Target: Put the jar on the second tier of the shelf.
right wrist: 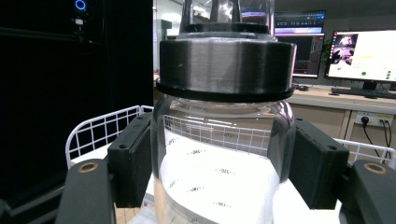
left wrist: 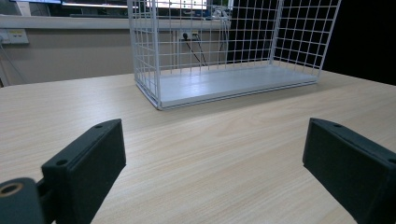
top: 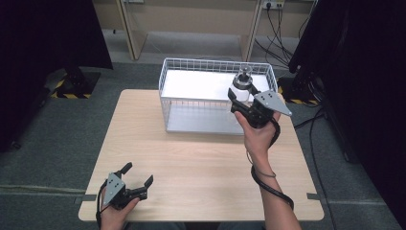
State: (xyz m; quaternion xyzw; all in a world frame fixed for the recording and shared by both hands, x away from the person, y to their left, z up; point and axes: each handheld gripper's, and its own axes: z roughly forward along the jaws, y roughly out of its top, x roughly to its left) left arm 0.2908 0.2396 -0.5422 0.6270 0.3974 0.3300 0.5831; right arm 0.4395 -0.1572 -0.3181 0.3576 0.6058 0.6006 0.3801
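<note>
Two tools work the bench (top: 201, 163): the right tool (top: 241, 101) clamps a clear, dark-capped bottle (top: 242, 84) above the wire basket (top: 191, 109)'s right end; smooth sides could slip, or snag the rim. The left tool (top: 138, 176) rests, jaws apart.

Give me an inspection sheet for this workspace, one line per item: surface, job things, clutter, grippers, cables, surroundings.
Surface: light wood table, bare around the basket.
Job's things: clear bottle with dark cap, held above the white wire basket; basket floor bare.
Clutter: nothing seen.
Grippers: right gripper shut on the bottle; left gripper open, low at the table's near left corner, holding nothing.
Cables: one trails from the right gripper along the forearm; more hang from wall sockets behind the table.
Surroundings: grey floor, black curtains at both sides, monitors on a desk.
</note>
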